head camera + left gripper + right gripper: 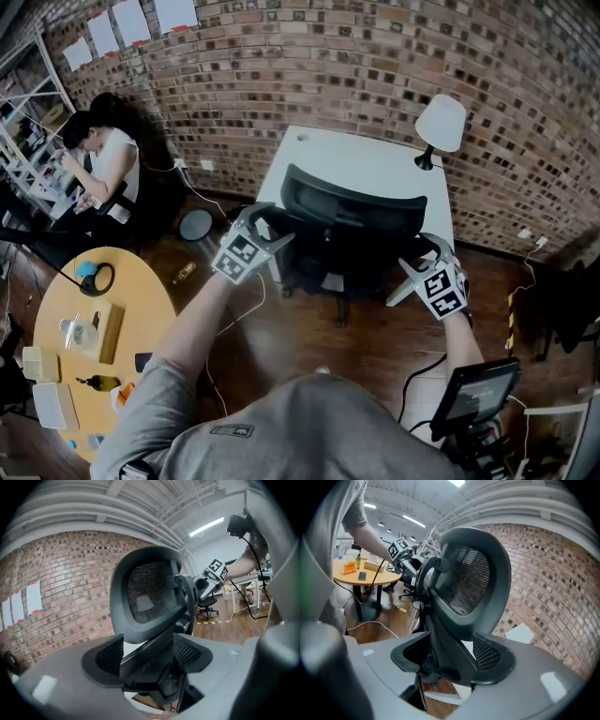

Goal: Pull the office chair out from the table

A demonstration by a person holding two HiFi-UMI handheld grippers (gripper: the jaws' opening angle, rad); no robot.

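A black mesh-backed office chair (352, 211) stands pushed in at a white table (370, 159) against the brick wall. My left gripper (262, 223) is at the left edge of the chair's back and my right gripper (424, 253) at its right edge. In the left gripper view the chair's back frame (150, 592) runs between the open pads (107, 656), with a gap on each side. The right gripper view shows the same: the back's edge (468, 578) sits between spread pads (490, 654), not pinched.
A white lamp (441, 122) stands on the table's far right corner. A person (105, 164) sits at the left by shelves. A round yellow table (141, 291) with small items is at my near left. Cables lie on the wooden floor (309, 337). Another dark chair (574, 300) is at the right.
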